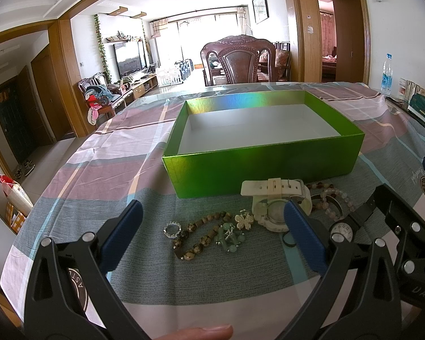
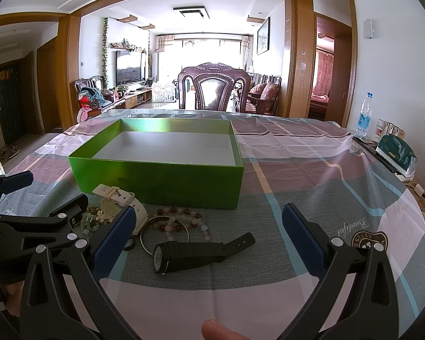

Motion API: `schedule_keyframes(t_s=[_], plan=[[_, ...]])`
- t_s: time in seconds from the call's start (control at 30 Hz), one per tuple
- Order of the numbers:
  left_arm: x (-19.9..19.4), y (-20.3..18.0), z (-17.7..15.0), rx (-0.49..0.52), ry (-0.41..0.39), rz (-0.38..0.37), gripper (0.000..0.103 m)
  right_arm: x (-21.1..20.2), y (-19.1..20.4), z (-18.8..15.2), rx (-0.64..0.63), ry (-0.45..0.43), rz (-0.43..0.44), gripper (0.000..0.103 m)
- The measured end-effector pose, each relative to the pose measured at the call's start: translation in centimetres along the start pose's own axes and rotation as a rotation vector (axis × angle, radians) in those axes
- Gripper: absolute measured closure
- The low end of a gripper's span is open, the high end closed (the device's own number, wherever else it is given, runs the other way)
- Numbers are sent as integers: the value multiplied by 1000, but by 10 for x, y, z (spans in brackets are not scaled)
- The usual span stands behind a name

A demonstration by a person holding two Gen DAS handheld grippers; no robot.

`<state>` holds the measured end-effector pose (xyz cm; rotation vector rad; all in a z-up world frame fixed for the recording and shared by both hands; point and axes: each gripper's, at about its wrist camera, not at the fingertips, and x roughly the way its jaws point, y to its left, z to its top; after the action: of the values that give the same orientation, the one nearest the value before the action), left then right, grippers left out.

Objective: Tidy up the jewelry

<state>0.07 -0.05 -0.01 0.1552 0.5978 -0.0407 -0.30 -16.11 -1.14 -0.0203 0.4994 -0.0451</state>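
Both tongs spread wide, gripping nothing: left tongs [image 1: 212,221] hang low over the left cluster, right tongs [image 2: 209,221] over the black strap wristwatch [image 2: 189,256]. Open green foil cardboard box [image 1: 257,167] sits mid-surface, white floor bare, so nothing looks sorted yet. Jewelry lies in a row on the plaid cloth-covered surface [image 1: 99,170], along the box's near wall, toward the near edge: small sparkly ring [image 1: 172,230], brown stone bead bracelet [image 1: 197,239], pale green jade charm [image 1: 229,238], cream butterfly clip [image 1: 244,221], cream plastic wristwatch [image 1: 274,201] almost against the wall, pink-and-maroon bead bracelet [image 2: 181,221], thin silver bangle [image 2: 164,233]. Likely staged for short lifts over the wall. Right half of the surface is free; the two tongs sit close, so stagger moves.
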Motion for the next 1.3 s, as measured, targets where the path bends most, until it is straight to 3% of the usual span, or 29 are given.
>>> schedule_keyframes(t_s=[0.33,0.37,0.43,0.53,0.6,0.67,0.77,0.83,1.0,1.03,1.07,1.13,1.3], plan=[[0,0,0,1,2,2,4,1,-2,-1,-2,2,-15,2],[1,1,0,0,6,7,4,2,-4,-1,-10,4,-47,2],[8,10,-2,-31,29,17,4,5,-2,3,-55,-2,-191,2],[13,20,-5,-55,58,18,4,5,-17,5,-90,37,-240,3],[17,31,-5,-55,84,11,4,11,-27,5,-85,108,-215,11],[14,41,-9,-37,99,-14,7,18,-40,5,-65,204,-175,40],[11,46,-6,-7,124,-44,18,34,-51,4,-18,336,-71,63],[10,43,-2,29,156,-77,23,32,-46,4,-35,364,-20,64],[17,24,8,84,199,-114,23,31,-12,8,-155,420,118,63],[20,20,10,87,215,-136,21,34,-5,7,-186,430,136,57],[25,15,11,93,226,-158,21,39,3,5,-220,440,144,50],[37,7,13,112,261,-172,21,43,16,-3,-291,452,134,45],[67,-6,10,148,345,-236,21,62,25,-4,-360,435,118,45]])
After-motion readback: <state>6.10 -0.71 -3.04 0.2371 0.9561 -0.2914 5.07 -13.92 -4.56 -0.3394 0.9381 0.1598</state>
